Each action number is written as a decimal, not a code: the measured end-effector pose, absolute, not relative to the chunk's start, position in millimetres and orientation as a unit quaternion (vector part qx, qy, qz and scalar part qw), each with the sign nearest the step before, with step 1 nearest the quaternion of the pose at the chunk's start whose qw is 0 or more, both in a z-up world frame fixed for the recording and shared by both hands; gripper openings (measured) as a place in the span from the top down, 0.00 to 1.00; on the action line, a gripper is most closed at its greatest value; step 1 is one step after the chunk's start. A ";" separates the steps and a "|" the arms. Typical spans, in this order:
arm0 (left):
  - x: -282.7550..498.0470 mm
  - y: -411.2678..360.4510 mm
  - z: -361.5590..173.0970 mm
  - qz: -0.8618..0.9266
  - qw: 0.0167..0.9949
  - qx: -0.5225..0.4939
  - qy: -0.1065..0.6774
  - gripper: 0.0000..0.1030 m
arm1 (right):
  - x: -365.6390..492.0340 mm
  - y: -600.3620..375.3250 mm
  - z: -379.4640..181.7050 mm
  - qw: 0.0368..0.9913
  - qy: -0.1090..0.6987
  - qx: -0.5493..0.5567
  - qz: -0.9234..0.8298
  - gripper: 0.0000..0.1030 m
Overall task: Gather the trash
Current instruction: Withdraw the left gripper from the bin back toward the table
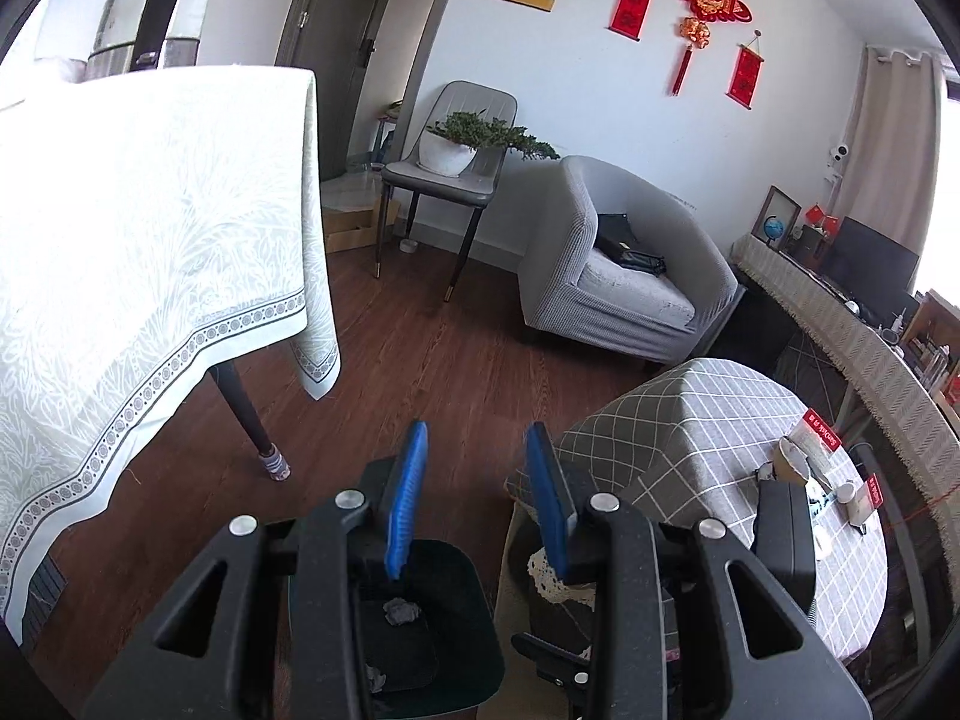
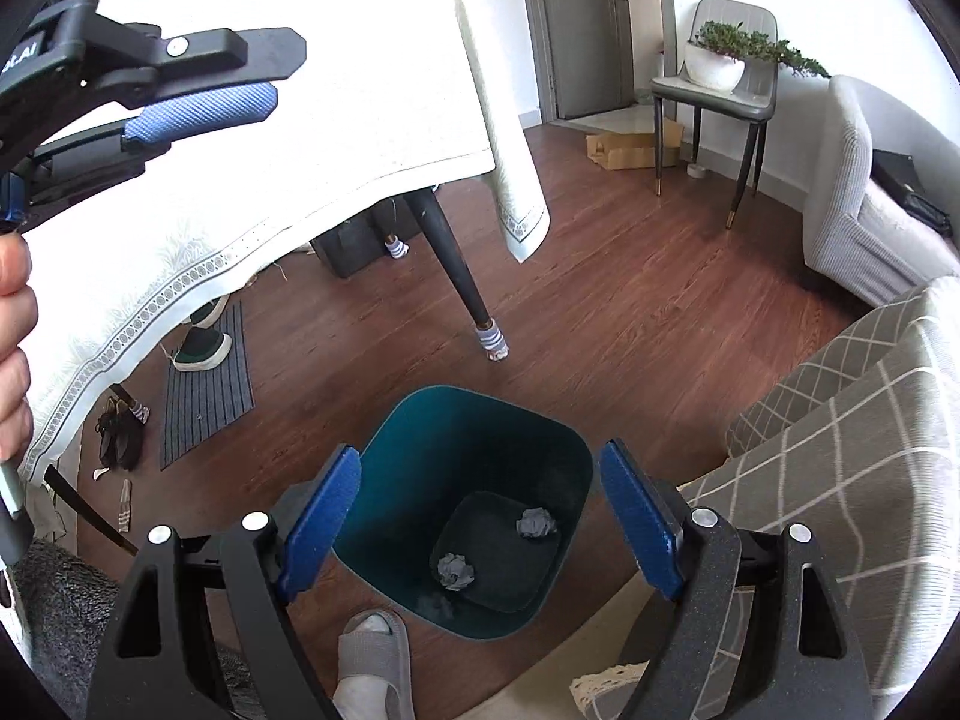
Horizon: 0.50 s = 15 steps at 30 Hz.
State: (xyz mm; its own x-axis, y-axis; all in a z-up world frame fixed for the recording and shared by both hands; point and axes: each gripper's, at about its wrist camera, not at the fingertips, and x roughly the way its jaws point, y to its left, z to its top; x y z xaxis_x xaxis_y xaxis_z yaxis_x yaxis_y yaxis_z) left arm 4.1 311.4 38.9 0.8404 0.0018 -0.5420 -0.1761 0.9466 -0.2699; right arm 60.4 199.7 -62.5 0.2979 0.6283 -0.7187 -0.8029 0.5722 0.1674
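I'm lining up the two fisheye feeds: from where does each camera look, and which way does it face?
Left wrist: behind the left claw, angled down across the floor toward the grey armchair; its own two blue pads show, nothing between them.
Right wrist: behind the right claw, looking down into the teal bin; the left claw, fingers of a hand and a slippered foot show.
Shared: bin with crumpled paper, white tablecloth, checked cloth, chair with plant.
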 end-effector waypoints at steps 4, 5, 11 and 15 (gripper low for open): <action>8.1 287.4 51.4 0.024 0.950 -0.156 0.271 0.64 | 56.5 171.7 -38.9 0.812 0.367 -0.107 0.441 0.19; 9.9 280.9 53.4 0.021 0.950 -0.154 0.270 0.63 | 56.5 163.4 -33.9 0.817 0.362 -0.106 0.436 0.19; 25.2 239.1 56.7 0.003 0.952 -0.137 0.275 0.56 | 63.7 111.4 -11.6 0.846 0.343 -0.103 0.396 0.19; 36.5 210.4 55.9 -0.010 0.952 -0.123 0.282 0.51 | 69.7 72.0 -1.0 0.861 0.337 -0.086 0.370 0.19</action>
State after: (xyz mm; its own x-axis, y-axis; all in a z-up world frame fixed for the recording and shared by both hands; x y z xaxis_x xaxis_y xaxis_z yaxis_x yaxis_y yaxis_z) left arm 36.5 210.4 55.9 0.8413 -0.0884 -0.5333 -0.0504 0.9694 -0.2402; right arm 69.7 72.0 -1.0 0.4988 0.5793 -0.6447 -0.6959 0.7111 0.1005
